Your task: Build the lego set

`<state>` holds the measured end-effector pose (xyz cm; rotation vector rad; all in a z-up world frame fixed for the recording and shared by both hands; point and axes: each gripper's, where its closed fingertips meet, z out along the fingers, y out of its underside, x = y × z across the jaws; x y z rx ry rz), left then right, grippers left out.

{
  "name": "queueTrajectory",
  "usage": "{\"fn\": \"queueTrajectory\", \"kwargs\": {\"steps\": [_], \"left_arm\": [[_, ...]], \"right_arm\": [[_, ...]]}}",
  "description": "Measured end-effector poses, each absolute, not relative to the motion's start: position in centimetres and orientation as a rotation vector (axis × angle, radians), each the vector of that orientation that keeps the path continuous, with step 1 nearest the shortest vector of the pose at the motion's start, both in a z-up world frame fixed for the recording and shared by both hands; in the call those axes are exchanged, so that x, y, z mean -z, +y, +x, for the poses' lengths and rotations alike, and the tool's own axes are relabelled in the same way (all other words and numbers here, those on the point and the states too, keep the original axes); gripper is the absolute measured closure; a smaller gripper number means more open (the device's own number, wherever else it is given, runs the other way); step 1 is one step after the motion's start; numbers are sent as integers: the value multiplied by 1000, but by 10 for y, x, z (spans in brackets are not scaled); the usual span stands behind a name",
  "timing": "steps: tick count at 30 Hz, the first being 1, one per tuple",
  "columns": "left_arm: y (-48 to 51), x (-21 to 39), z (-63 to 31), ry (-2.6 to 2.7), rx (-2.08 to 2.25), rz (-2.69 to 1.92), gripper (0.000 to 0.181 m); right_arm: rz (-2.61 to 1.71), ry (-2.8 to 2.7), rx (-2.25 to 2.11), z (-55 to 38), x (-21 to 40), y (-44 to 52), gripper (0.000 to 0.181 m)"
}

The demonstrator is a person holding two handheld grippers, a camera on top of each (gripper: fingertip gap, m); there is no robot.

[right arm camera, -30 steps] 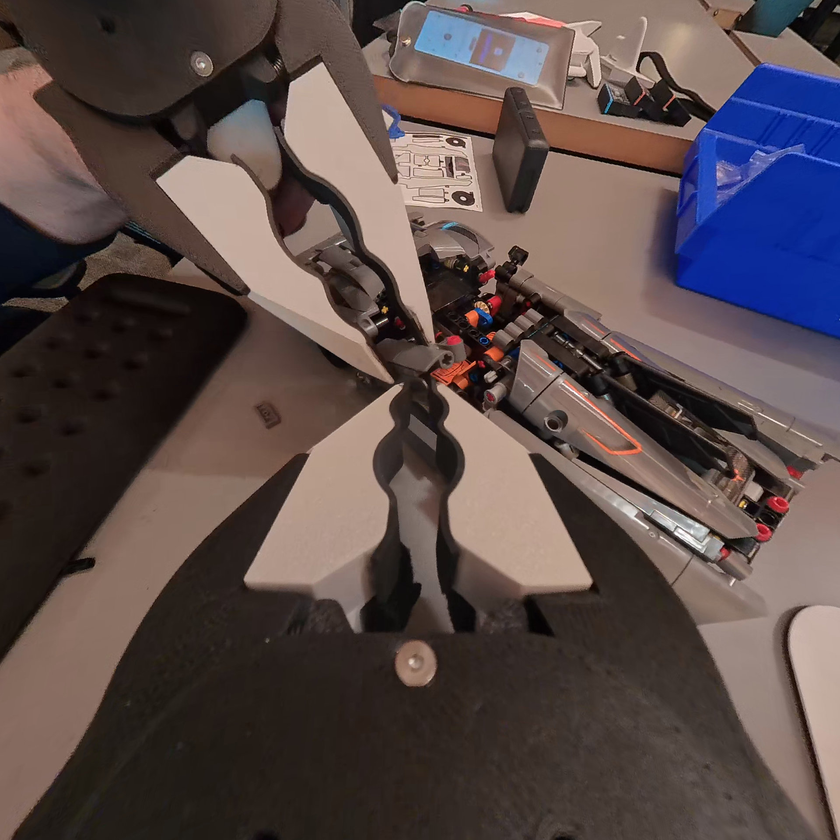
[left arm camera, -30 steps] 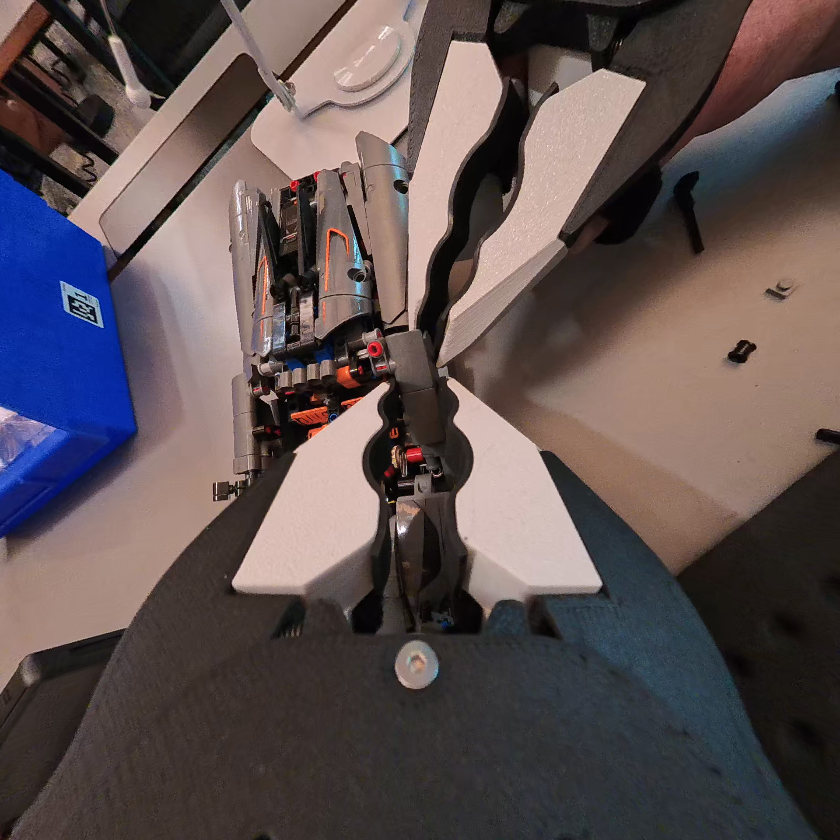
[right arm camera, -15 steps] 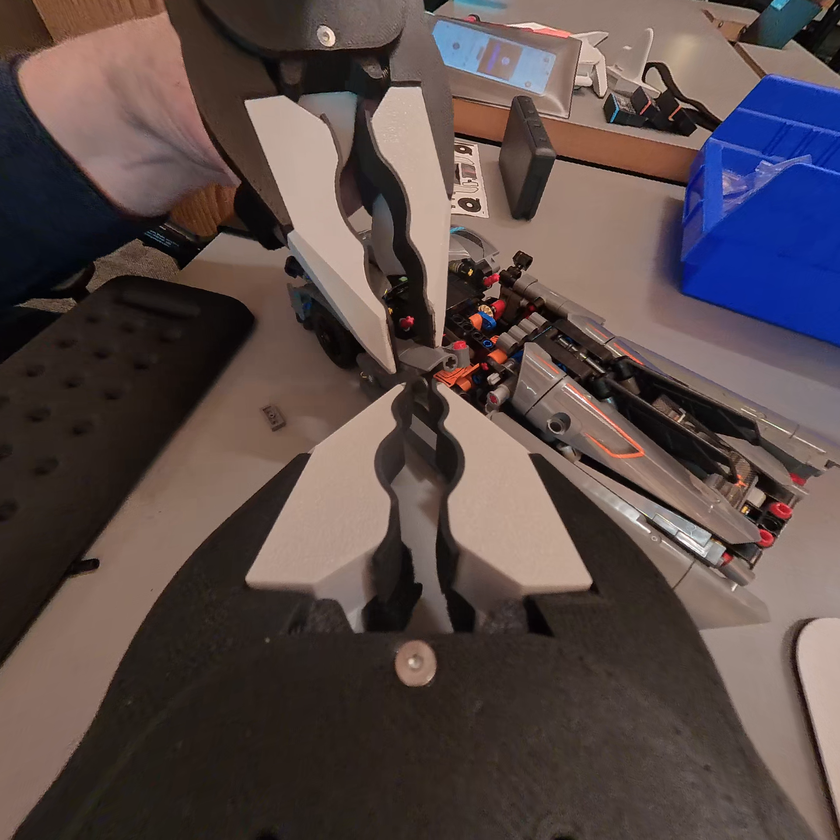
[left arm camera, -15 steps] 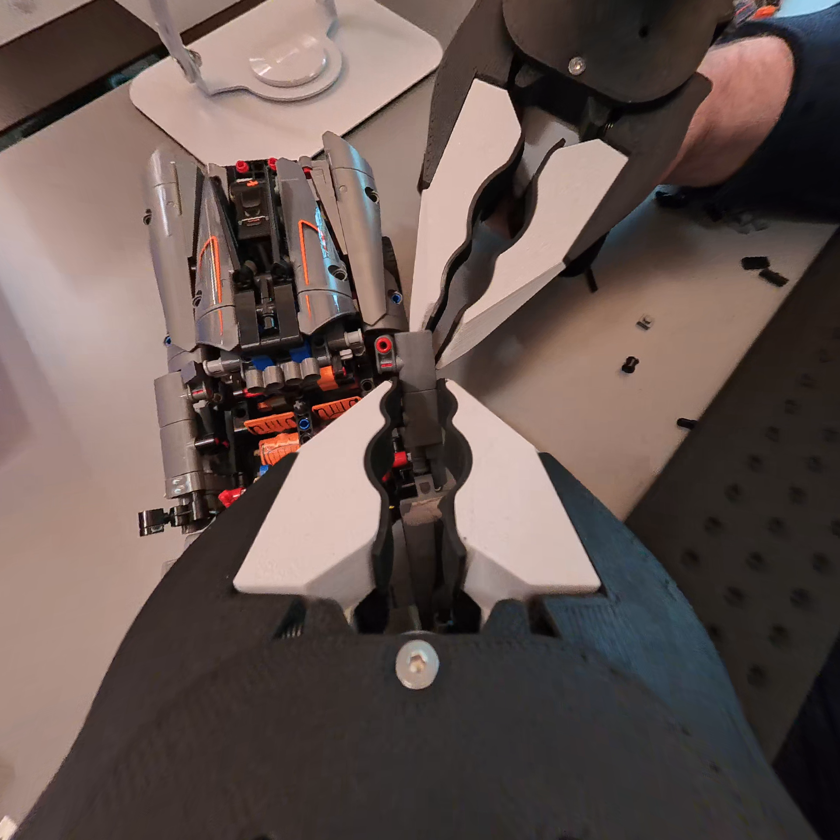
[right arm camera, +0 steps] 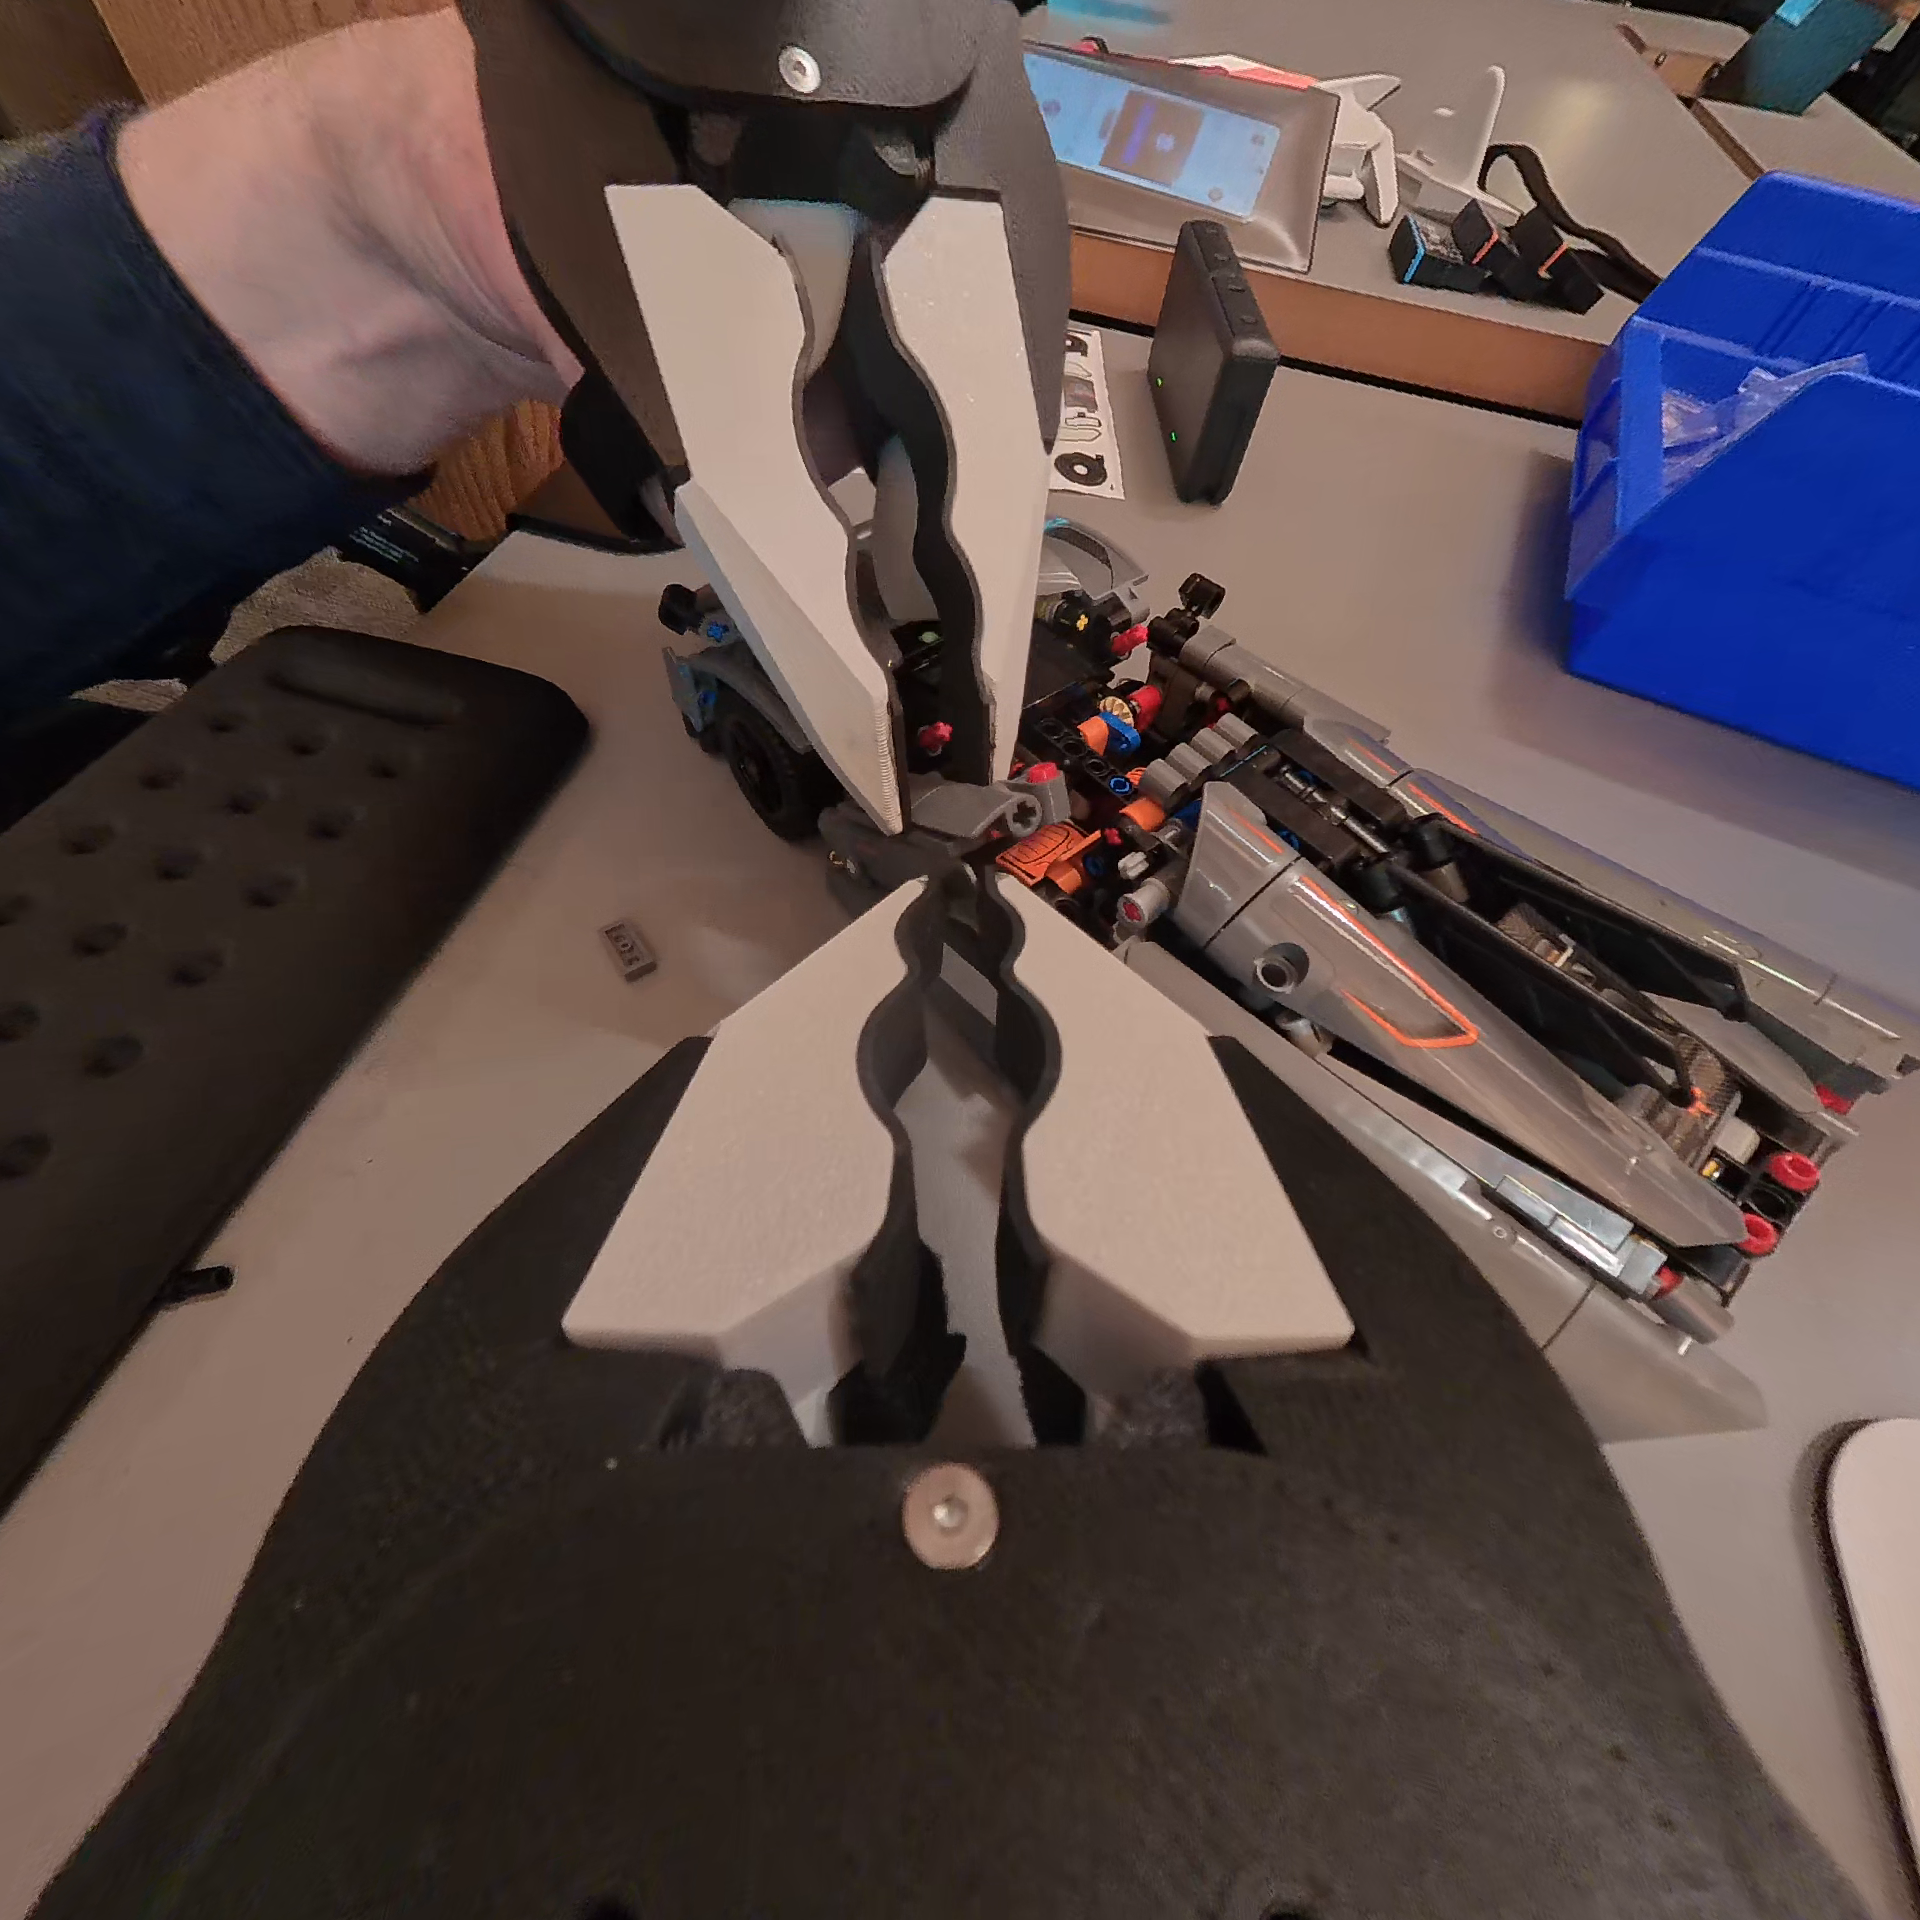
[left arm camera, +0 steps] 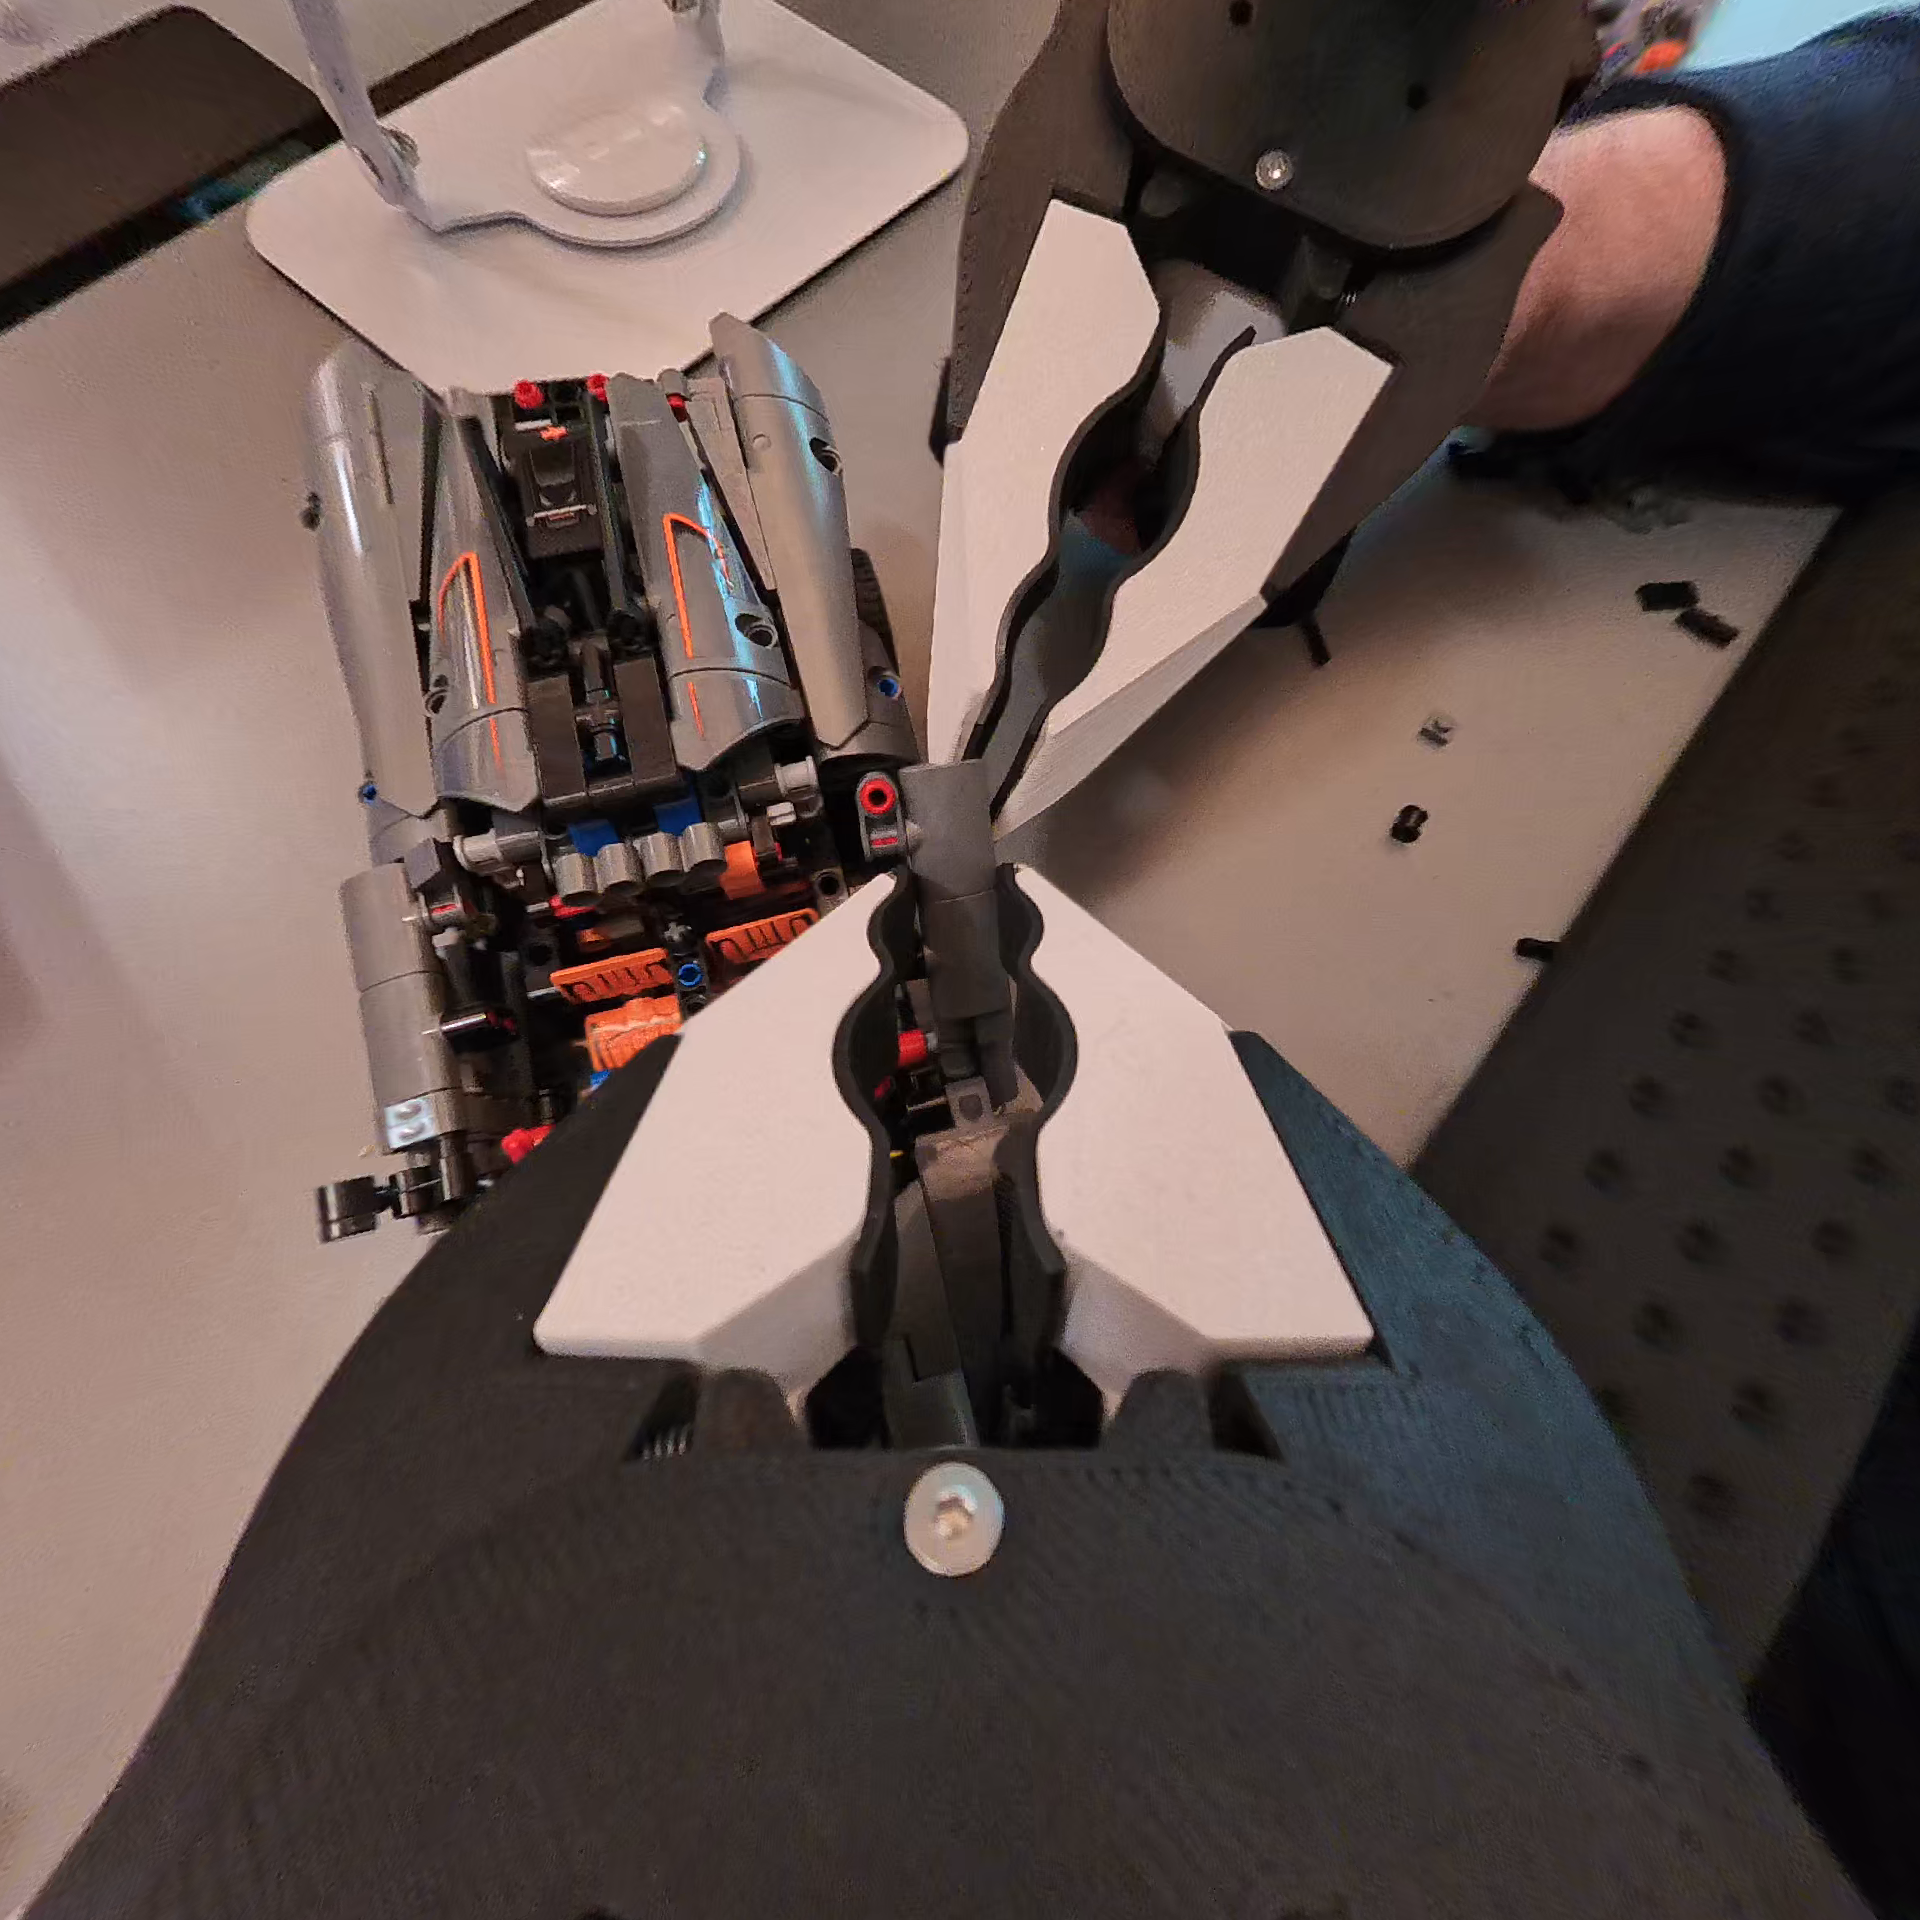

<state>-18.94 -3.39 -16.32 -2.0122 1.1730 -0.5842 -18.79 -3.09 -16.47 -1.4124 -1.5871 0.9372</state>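
A grey Lego car (left arm camera: 582, 675) with orange stripes lies on the pale table; it also shows in the right wrist view (right arm camera: 1403, 935). My left gripper (left arm camera: 951, 883) is shut on a dark grey piece (left arm camera: 951, 831) at the car's near right side. My right gripper (left arm camera: 987, 790) comes down from the upper right and its tips meet on the same piece. In the right wrist view my right gripper (right arm camera: 956, 899) is shut on the dark grey piece (right arm camera: 987, 810), with the left gripper (right arm camera: 935, 810) standing above it. Hands hold both grippers.
A black perforated mat (left arm camera: 1714, 1039) lies right of the car, also in the right wrist view (right arm camera: 208, 883). Small loose black parts (left arm camera: 1408, 826) and a grey plate (right arm camera: 629, 951) lie on the table. A white stand base (left arm camera: 603, 208), blue bin (right arm camera: 1745, 520) and black box (right arm camera: 1210, 364) stand behind. Left and right tips are no more than a few centimetres apart.
The left gripper has swung round, so the car now stands straighter in its view and the blue bin has left it. Both grippers stay shut on the dark grey piece.
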Motion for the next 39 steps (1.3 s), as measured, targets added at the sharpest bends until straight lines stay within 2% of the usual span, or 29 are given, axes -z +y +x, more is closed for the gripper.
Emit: {"fn": "queueTrajectory", "kwargs": {"steps": [6,9,13,31,39], "left_arm": [[-32,169,-198,1179,200,-2010,158],[-33,170,-196,1165,85,-1991,166],[-34,171,-196,1177,0,-1998,167],[-36,168,-195,1105,468,-2063,168],[-43,166,-197,1115,540,-2046,167]], "right_arm": [[-1422,-1580,-943,-188,164,-30,177],[-1425,-1579,-932,-188,164,-30,177],[-1425,-1581,-929,-188,164,-30,177],[-1399,-1598,-923,-188,163,-34,179],[-1357,-1640,-873,-189,163,-39,180]]}}
